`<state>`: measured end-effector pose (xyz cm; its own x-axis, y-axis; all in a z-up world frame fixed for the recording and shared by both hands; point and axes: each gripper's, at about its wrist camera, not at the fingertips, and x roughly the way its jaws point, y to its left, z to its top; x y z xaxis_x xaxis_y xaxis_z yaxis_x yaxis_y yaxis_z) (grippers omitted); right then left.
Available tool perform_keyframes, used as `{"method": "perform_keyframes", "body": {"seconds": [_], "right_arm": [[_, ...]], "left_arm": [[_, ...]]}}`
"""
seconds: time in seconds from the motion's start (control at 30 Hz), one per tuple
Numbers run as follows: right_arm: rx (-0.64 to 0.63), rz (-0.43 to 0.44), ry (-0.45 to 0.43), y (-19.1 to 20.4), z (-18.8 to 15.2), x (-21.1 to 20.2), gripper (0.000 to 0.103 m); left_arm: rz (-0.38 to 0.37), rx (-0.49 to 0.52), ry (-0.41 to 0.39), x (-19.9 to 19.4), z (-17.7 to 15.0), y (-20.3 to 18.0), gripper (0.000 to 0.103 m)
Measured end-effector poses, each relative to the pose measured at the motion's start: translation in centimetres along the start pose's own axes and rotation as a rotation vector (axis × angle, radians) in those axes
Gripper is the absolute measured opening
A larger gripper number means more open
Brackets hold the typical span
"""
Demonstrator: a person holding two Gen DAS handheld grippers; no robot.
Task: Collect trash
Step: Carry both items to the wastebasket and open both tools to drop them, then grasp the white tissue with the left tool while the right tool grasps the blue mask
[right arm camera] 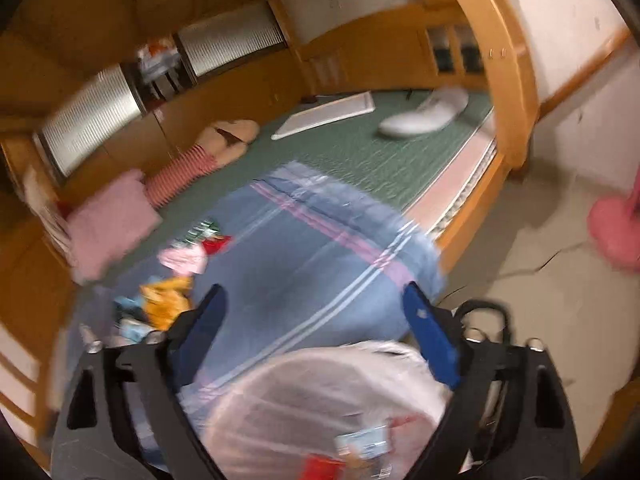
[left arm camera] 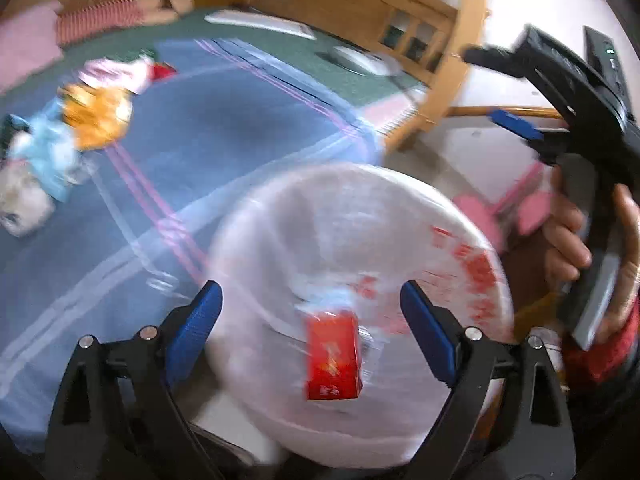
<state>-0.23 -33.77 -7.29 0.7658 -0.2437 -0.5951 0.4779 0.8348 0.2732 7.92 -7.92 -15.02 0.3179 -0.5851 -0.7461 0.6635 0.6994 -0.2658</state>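
Crumpled orange, pink and pale-blue wrappers (left arm camera: 94, 114) lie on the blue bedspread (left arm camera: 224, 128) far forward-left of your left claw (left arm camera: 312, 316), nearer than your right claw (right arm camera: 316, 316); both gape empty over the white-lined bin (left arm camera: 360, 280).

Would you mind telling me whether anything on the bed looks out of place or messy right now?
Yes. A cluster of wrappers, orange, pink, light blue and white, lies scattered on the blue blanket near the pillows, not yet in the white trash bag, which already holds a red box. Both frames are motion-blurred, so finer detail is unclear.
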Motion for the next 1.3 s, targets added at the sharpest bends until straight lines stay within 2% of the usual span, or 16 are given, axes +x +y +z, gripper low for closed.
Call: {"method": "perform_keyframes", "body": {"seconds": [0.07,0.13,0.2,0.23,0.37,0.47,0.57,0.67,0.7,0.73,0.8,0.83,1.0,1.1,1.2,1.3], "right_arm": [[-0.072,-0.016,0.012,0.6,-0.4,0.6,0.099],[-0.101,-0.036,-0.008,1.5,-1.1,1.2,0.1],[-0.093,-0.004,-0.006,2.3,-1.4,1.9,0.1],[-0.093,0.012,0.012,2.9,-1.2,2.3,0.1],[-0.123,0.14,0.158,6.9,-1.0,4.7,0.099],[-0.171,0.177,0.171,9.5,-1.4,5.3,0.099],[-0.226,0.189,0.186,11.5,-2.2,5.9,0.099],[-0.264,0.2,0.218,13.5,-2.7,7.0,0.099],[-0.279,0.198,0.225,14.2,-2.8,7.4,0.099],[-0.289,0.197,0.227,14.7,-2.9,7.6,0.099],[-0.311,0.191,0.235,15.8,-3.1,8.2,0.099],[-0.319,0.192,0.239,16.4,-3.2,8.6,0.099],[-0.364,0.218,0.226,19.8,-3.6,10.9,0.099],[-0.412,0.246,0.244,22.7,-4.3,12.9,0.098],[-0.48,0.268,0.269,26.2,-5.8,15.3,0.095],[-0.567,0.245,0.284,29.2,-7.9,17.3,0.09]], "left_arm": [[0.157,-0.052,-0.055,-0.5,0.9,2.7,0.093],[0.429,-0.149,-0.118,-1.4,1.8,6.4,0.095],[0.591,-0.247,-0.13,-1.6,2.5,10.5,0.095],[0.627,-0.316,-0.136,-1.8,2.9,13.1,0.095],[0.608,-0.491,-0.212,-2.6,4.0,20.5,0.09],[0.562,-0.438,-0.226,-1.5,3.9,23.3,0.085],[0.536,-0.387,-0.15,1.4,3.5,23.4,0.071],[0.552,-0.235,-0.108,3.6,3.9,22.0,0.068],[0.566,-0.193,-0.082,4.4,4.0,21.6,0.059],[0.547,-0.184,-0.061,4.9,4.1,21.5,0.042],[0.48,-0.212,-0.061,4.8,4.1,21.8,0.029],[0.484,-0.226,-0.078,4.2,4.1,21.9,0.027],[0.578,-0.272,-0.181,-0.2,2.7,20.2,0.027],[0.646,-0.35,-0.236,-3.3,1.1,20.2,0.027],[0.736,-0.458,-0.239,-5.4,-0.8,20.8,0.027],[0.726,-0.543,-0.247,-6.4,-2.2,21.6,0.027]]}}
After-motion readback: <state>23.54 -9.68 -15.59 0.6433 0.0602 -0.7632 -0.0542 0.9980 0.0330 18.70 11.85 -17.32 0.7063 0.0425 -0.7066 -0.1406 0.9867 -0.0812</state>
